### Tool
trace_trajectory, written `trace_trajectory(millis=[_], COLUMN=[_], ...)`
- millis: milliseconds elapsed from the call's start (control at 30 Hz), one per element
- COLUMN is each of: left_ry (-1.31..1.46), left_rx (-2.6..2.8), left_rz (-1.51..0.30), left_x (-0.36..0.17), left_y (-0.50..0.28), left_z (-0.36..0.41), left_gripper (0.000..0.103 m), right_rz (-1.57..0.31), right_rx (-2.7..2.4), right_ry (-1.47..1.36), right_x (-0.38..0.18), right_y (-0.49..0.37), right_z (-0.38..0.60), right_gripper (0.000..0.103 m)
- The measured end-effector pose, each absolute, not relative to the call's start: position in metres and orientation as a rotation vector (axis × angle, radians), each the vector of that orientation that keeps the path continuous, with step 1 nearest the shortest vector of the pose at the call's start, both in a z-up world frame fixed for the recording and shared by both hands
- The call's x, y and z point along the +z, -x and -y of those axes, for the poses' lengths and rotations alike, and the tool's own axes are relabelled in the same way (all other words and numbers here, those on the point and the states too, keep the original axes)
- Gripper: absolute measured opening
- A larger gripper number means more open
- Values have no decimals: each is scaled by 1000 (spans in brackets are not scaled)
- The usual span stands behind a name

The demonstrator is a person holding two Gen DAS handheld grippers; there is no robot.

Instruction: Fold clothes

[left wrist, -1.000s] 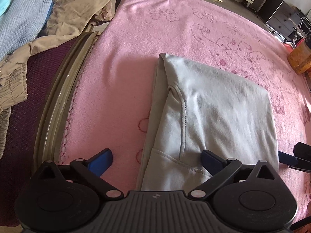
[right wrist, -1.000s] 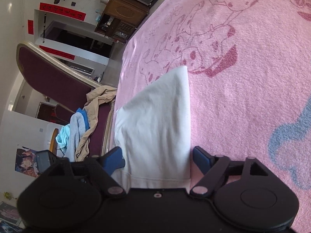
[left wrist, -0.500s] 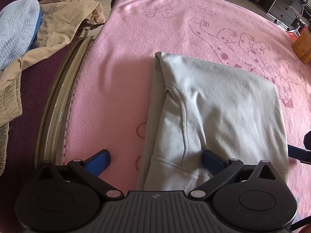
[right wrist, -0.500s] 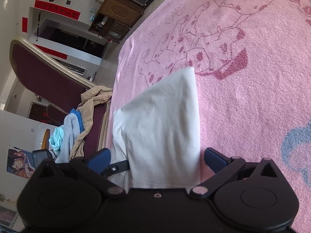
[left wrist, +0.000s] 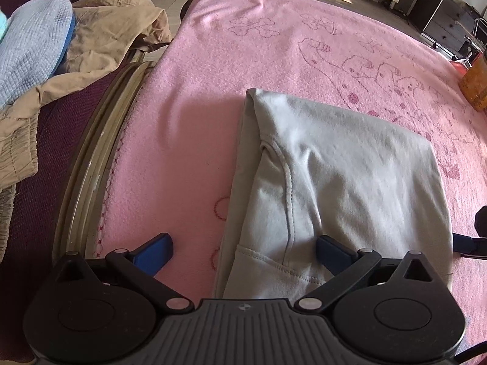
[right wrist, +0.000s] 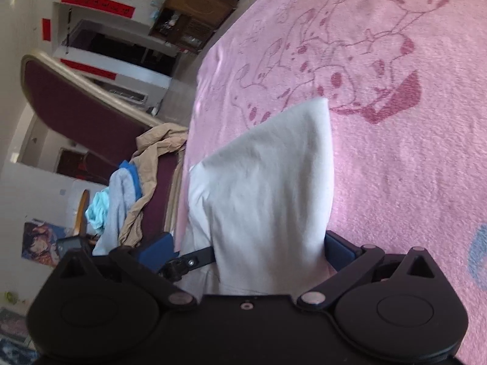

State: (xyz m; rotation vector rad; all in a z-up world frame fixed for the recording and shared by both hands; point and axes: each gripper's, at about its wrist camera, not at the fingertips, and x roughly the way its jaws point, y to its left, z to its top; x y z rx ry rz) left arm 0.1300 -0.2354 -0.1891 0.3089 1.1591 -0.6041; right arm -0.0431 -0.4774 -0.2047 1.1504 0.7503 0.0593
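A folded pale grey garment lies flat on the pink blanket. My left gripper hovers open over its near left corner; the right finger sits over the cloth and the left finger over bare blanket. In the right wrist view the same garment runs away from my right gripper, which stands wide open with the cloth's near end between its jaws, pads not pressing. A blue tip of the right gripper shows at the garment's right edge.
A dark red chair with a gilt rim stands left of the blanket, piled with tan trousers and a light blue knit. An orange container sits at the far right. Dark cabinets stand beyond.
The right gripper's jaws have spread wider around the garment's end. A finger of the left gripper has come into the right wrist view. The left gripper has stayed put.
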Motion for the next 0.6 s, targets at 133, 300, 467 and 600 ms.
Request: trace_trajectory(millis=[133, 300, 467, 600], left_ry=[-316, -302, -345, -350], left_rx=[-597, -600, -608, -618], left_rz=[-1154, -1104, -1080, -1086], left_x=[-190, -191, -189, -190], left_y=[-130, -126, -123, -124], left_z=[237, 236, 243, 243], left_gripper=[103, 103, 103, 103], right_rz=[-666, -677, -764, -710], right_rx=[34, -63, -156, -147], right_ry=[-1280, -1118, -900, -941], right_x=[-212, -198, -182, -188], right_y=[52, 46, 31, 38], right_z=[487, 468, 448, 449], right_gripper=[103, 103, 103, 103])
